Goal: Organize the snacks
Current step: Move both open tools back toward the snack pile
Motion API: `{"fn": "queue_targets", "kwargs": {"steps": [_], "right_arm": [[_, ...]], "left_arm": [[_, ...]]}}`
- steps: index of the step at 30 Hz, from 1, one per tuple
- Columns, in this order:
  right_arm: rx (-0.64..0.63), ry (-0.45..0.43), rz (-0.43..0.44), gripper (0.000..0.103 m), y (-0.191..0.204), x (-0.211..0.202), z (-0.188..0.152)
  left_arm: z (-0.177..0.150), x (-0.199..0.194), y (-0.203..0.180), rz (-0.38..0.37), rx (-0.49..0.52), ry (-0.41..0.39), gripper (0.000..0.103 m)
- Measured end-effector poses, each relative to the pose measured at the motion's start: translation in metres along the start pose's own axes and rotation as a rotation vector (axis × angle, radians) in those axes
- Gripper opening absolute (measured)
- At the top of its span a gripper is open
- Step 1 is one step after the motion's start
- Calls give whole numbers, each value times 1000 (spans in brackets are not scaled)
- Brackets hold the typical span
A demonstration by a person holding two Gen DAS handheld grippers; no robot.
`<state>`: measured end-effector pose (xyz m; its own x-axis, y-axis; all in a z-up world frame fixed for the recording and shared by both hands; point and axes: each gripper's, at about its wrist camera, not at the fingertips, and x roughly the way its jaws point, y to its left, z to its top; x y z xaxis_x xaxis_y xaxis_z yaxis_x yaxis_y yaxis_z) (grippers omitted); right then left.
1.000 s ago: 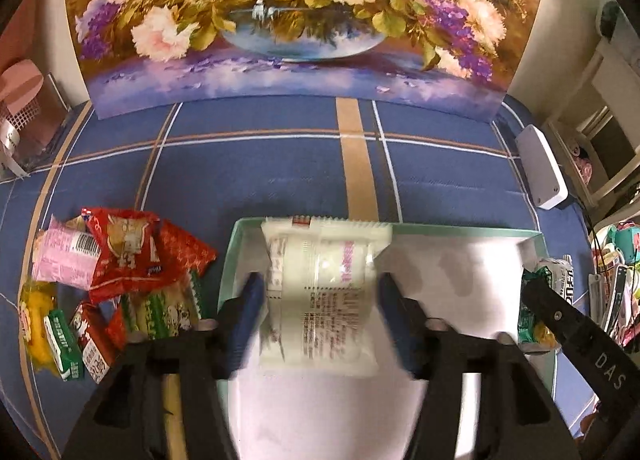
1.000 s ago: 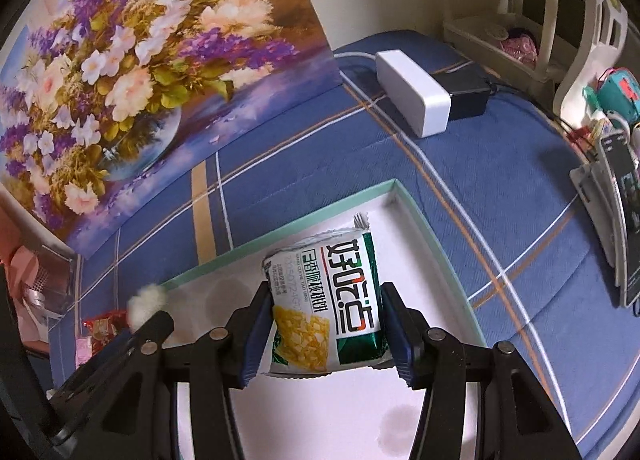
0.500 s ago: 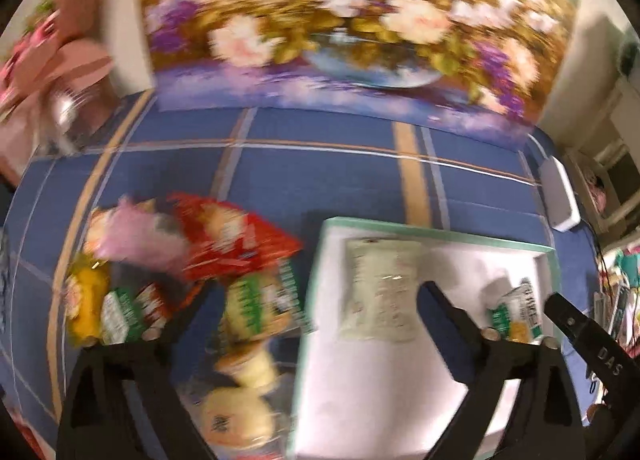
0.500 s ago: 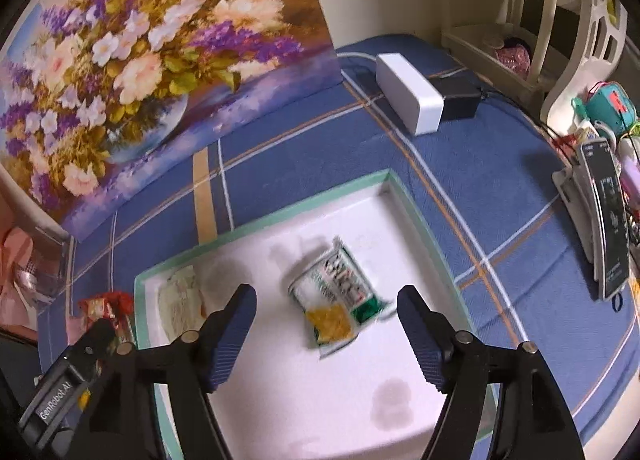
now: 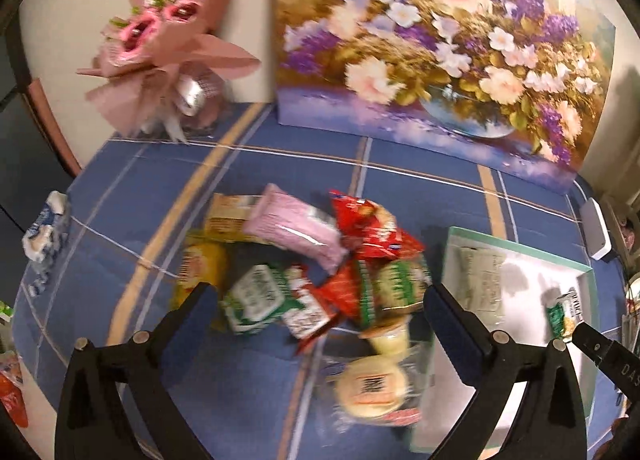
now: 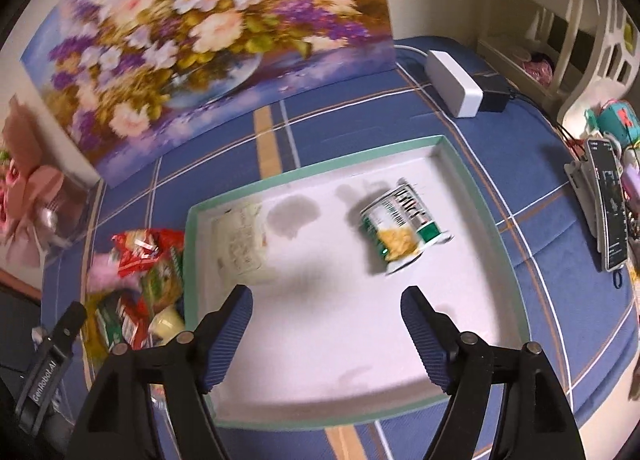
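A white tray with a green rim (image 6: 320,170) (image 5: 520,248) holds a pale white snack packet (image 6: 242,244) (image 5: 482,280) at its left and a green and white corn snack packet (image 6: 404,226) (image 5: 562,310) at its right. A pile of loose snacks lies left of the tray: a pink packet (image 5: 296,234), red packets (image 5: 372,228), green packets (image 5: 256,298) and round cakes in clear wrap (image 5: 372,390). My left gripper (image 5: 320,308) is open and empty above the pile. My right gripper (image 6: 326,306) is open and empty over the tray's near part.
A flower painting (image 5: 440,40) stands at the back of the blue checked cloth (image 5: 160,196). A pink bouquet (image 5: 168,44) is at the back left, a white box (image 6: 454,78) at the back right, a phone on a stand (image 6: 608,204) at the right.
Both grippers opened and let go of their packets in the tray. The left gripper swung left over the snack pile. The right gripper drew back from the green packet.
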<state>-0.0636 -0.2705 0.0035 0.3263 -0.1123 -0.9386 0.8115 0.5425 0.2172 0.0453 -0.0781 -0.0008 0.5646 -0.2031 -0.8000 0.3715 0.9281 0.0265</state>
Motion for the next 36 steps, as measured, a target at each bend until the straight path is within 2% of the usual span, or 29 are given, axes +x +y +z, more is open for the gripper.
{"fn": "queue_targets", "kwargs": {"steps": [8,11,16,24,31,36], "right_arm": [[-45,-45,56,96,35,-15,-21],[-61,-47,67,97,49,-14,-28],[-86,-30,104,97,73,-11,-34],[-145,-30,134,97,109,-14,-39],[-214,0,139,97,133,-11,-46],[-239,63,110,97,139,5,-53]], "left_arm": [[-3,-25,41,27,-92,-102,102],[-4,-30,56,61,-102,-109,102],[-5,-35,87,74,-150,-117,102],[-1,-36,126,138,-168,-67,102],[-3,-33,137,100,-190,-26,102],[-9,-16,135,56,-198,74,102]]}}
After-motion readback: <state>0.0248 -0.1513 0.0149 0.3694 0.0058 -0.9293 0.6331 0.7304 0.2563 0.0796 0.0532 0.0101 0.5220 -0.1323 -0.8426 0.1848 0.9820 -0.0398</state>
